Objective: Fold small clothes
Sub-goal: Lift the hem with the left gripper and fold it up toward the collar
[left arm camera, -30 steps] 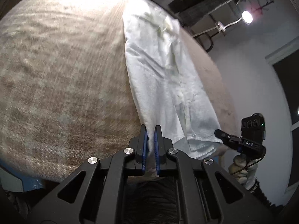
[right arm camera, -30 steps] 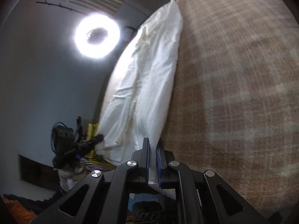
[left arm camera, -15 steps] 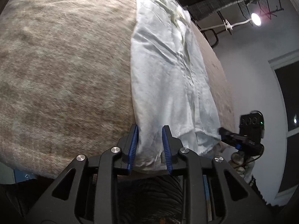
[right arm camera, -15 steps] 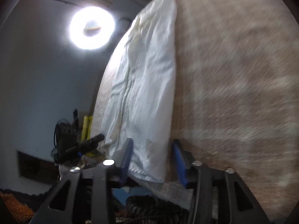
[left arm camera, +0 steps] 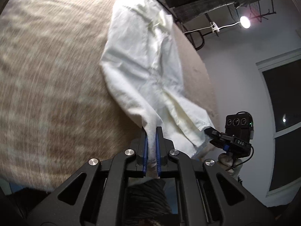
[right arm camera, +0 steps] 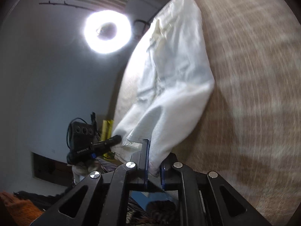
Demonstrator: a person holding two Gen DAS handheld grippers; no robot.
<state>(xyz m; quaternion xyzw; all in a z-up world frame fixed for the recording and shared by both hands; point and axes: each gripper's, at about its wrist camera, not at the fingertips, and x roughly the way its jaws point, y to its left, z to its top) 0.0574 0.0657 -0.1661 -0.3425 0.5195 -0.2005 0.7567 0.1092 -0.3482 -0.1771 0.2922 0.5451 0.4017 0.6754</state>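
Garment: a white garment (left arm camera: pixel 144 60) lies lengthwise on a beige plaid cover (left arm camera: pixel 47 75); its near end is lifted off the cover and hangs in folds, the far end lies flat.
Surface: it is soft and woven; I cannot tell if it is a bed or a table.
Left tool (left arm camera: pixel 151 131): the blue pads are almost together and pinch one near corner of the garment.
Right tool (right arm camera: pixel 153 150): it is closed to a narrow gap, with the other near corner of the garment bunched between the blue pads.
Other tool in each view: the right tool (left arm camera: pixel 212 131) grips the hem at the right; the left tool (right arm camera: pixel 115 138) touches the hem at the left.
Around: a ring light (right arm camera: pixel 108 32) is bright above, a small lamp (left arm camera: pixel 245 22) on a white arm, a dark window (left arm camera: pixel 286 98), a yellow thing (right arm camera: pixel 106 130) behind the left tool.
In the way: each tool's black frame hides the near edge of the cover.
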